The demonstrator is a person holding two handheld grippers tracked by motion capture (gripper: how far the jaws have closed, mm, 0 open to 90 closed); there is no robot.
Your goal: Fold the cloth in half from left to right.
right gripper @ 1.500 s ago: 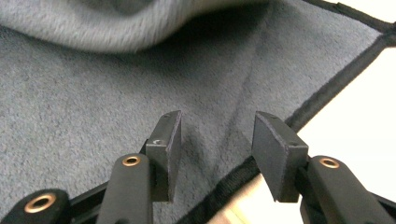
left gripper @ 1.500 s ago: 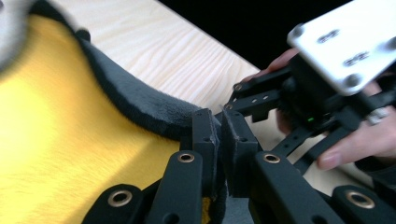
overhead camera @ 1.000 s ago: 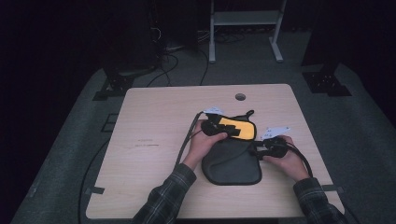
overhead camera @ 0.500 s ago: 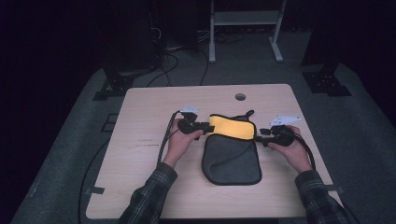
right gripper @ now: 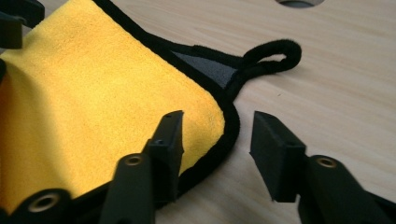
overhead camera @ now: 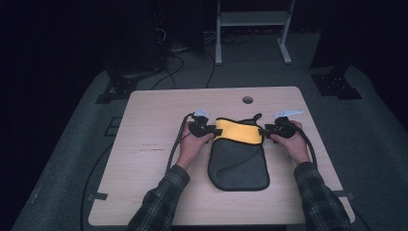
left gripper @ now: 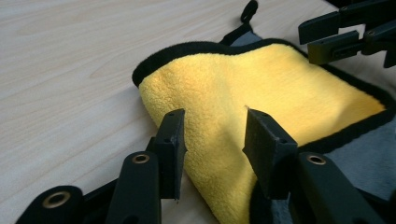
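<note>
Left hand-held gripper (left gripper: 212, 149) jaws apart, straddling folded yellow edge of cloth (left gripper: 261, 93), nothing clamped. Right hand-held gripper (right gripper: 217, 140) likewise apart at cloth's opposite corner. Cloth flat on surface (overhead camera: 159, 120), mid-table.

A pale wooden table (overhead camera: 154, 144) carries a grey-and-yellow cloth (overhead camera: 239, 159)

left gripper (left gripper: 212, 144) jaws apart, low over the near edge of the yellow cloth (left gripper: 261, 93), nothing clamped. cloth has black trim and lies folded over its grey side (left gripper: 369, 154) on the wood table (left gripper: 70, 56). black hang loop (left gripper: 249, 10) at far end. right gripper (left gripper: 327, 37) top right, over the cloth's far corner
</note>
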